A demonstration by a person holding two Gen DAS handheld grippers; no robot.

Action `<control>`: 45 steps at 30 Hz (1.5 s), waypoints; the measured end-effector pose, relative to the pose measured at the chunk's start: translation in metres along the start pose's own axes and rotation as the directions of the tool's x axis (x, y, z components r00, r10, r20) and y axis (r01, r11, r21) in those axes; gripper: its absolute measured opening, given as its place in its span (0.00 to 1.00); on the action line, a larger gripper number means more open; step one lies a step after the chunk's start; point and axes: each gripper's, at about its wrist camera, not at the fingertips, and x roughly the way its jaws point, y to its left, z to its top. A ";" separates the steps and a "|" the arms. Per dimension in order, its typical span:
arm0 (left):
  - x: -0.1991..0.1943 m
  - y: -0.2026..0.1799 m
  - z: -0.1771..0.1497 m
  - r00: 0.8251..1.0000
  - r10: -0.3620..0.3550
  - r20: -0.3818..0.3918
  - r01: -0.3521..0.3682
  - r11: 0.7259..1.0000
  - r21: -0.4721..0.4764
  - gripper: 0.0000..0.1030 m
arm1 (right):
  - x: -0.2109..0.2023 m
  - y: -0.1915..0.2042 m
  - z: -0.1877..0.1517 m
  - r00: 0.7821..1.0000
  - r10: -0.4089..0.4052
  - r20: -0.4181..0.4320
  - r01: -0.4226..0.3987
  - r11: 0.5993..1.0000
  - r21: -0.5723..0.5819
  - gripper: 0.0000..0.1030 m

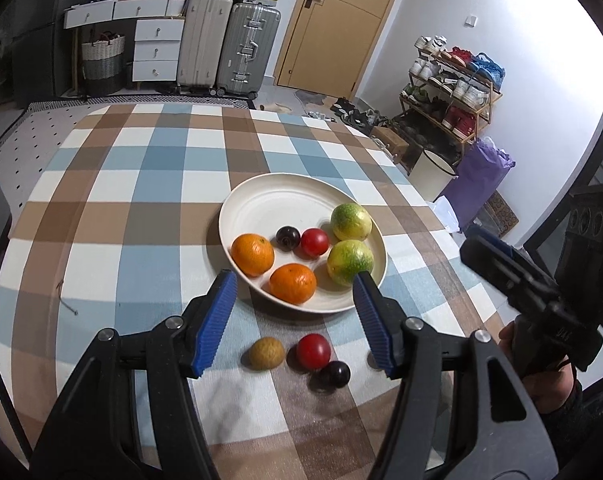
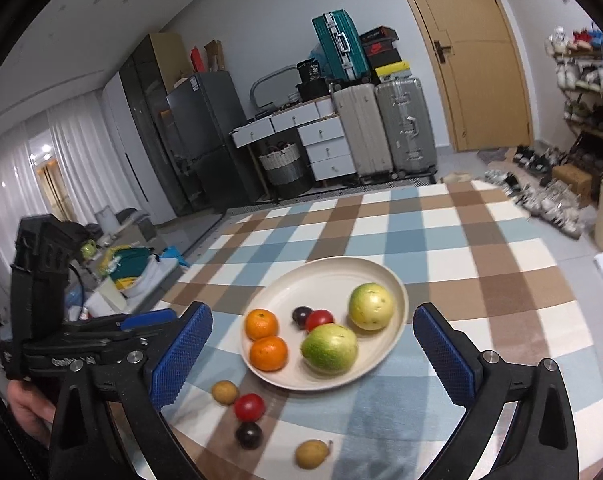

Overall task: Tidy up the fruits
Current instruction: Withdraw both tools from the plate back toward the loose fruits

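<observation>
Left wrist view looks down over the left gripper (image 1: 295,320), whose blue pads stand part open with nothing between them; they hover above the near rim of the cream plate (image 1: 261,200), which serves as landmark on the desk (image 1: 101,208) under a brown, blue and white checked cloth. On the plate lie two oranges, one at the left side (image 1: 253,254) and one at the near edge (image 1: 293,283), two yellow-green fruits at the right side, one farther (image 1: 351,222) and one nearer (image 1: 349,263), and between them a dark plum (image 1: 288,237) touching or just beside a red fruit (image 1: 315,242). Off the plate, just nearer the camera than its near rim, lie a tan longan (image 1: 263,353), a second red fruit (image 1: 313,351) and a second dark plum (image 1: 335,374), close together on the cloth. To the right of the plate, a hand (image 1: 549,376) holds the right gripper's black body.

Right wrist view shows the right gripper (image 2: 313,356) with its jaws spread wide and empty, one pad on each side of the plate's near half. A second longan (image 2: 311,454) lies on the cloth nearer than the plate, apart from the other three loose fruits. Left of the plate, the left gripper's body is held by a hand (image 2: 27,408).
</observation>
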 end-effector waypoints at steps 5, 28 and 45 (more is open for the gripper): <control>-0.008 -0.004 -0.013 1.000 -0.001 0.001 0.001 1.000 0.005 0.60 | -0.004 0.011 -0.015 0.993 -0.122 -0.006 0.121 0.987 -0.106 0.99; -0.002 0.002 -0.067 0.999 0.037 -0.005 -0.036 0.999 0.007 0.83 | -0.011 0.016 -0.074 0.987 -0.059 -0.149 0.049 0.996 -0.069 0.99; 0.004 0.013 -0.074 1.000 0.018 -0.004 -0.018 1.000 -0.016 0.97 | -0.002 0.023 -0.086 0.974 -0.093 -0.205 0.072 0.991 -0.109 0.87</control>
